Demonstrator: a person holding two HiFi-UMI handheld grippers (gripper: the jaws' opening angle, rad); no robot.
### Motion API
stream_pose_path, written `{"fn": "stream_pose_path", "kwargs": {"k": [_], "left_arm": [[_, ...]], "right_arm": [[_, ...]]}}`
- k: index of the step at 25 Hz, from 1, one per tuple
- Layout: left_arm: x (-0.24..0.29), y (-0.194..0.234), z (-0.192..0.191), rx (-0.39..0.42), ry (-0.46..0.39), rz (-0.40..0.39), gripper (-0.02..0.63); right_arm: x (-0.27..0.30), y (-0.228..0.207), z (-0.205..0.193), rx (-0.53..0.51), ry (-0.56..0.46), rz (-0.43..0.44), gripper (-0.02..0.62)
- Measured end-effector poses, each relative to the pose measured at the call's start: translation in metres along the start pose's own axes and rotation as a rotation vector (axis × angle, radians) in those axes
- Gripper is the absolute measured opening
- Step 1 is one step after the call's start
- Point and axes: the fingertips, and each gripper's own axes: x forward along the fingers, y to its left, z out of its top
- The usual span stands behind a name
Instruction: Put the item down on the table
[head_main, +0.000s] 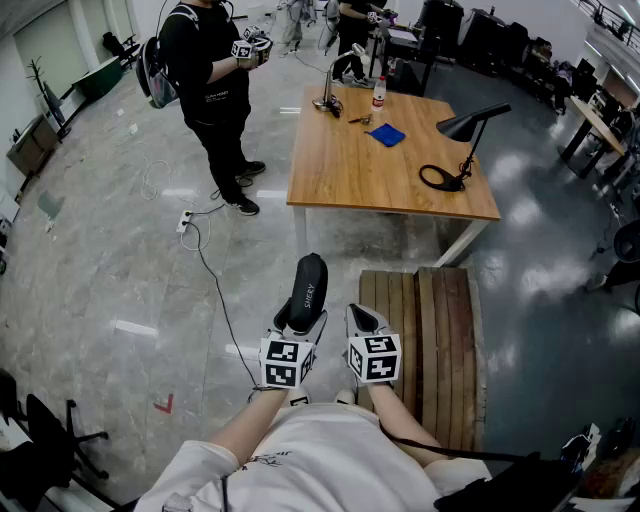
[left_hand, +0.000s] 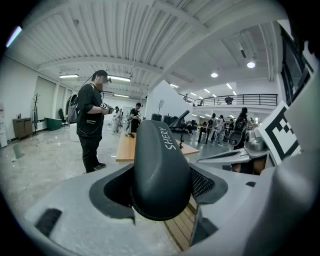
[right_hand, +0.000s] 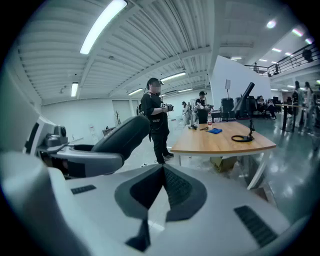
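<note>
Fingers (left_hand: 206, 184) of the left gripper (head_main: 298, 325) clamped wide on a dark glasses case (head_main: 307, 285); right gripper (head_main: 362, 318) pinched together, empty.
Case carried in the air, long axis pointing ahead toward the wooden desk (head_main: 340, 170), well apart across open floor; near edge bare, desk lamp (head_main: 463, 140) far right, slatted wooden platform (head_main: 440, 340) just right.

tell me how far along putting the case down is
Done: the left gripper grips the dark case in its jaws. In hand: it is held over the floor, short of the wooden table. Left: reach the table, set it down, let go. The right gripper is shut and empty.
</note>
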Motion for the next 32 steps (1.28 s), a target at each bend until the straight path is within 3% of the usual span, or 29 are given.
{"fn": "stream_pose_path", "kwargs": {"k": [18,26,32], "left_arm": [[-0.023,0.067,-0.01,-0.034,-0.001,0.005,0.333],[0.032,0.084,-0.005,-0.05,0.034,0.015,0.333],[0.114,0.1,0.026,-0.037,0.036,0.042,0.333]], "right_arm": [[0.035,0.045,-0.001,0.007,0.021,-0.026,0.005],[0.086,0.015,0.01,0.018,0.042,0.006,0.005],[0.153,-0.04,0.052,0.005,0.028,0.042,0.005]]}}
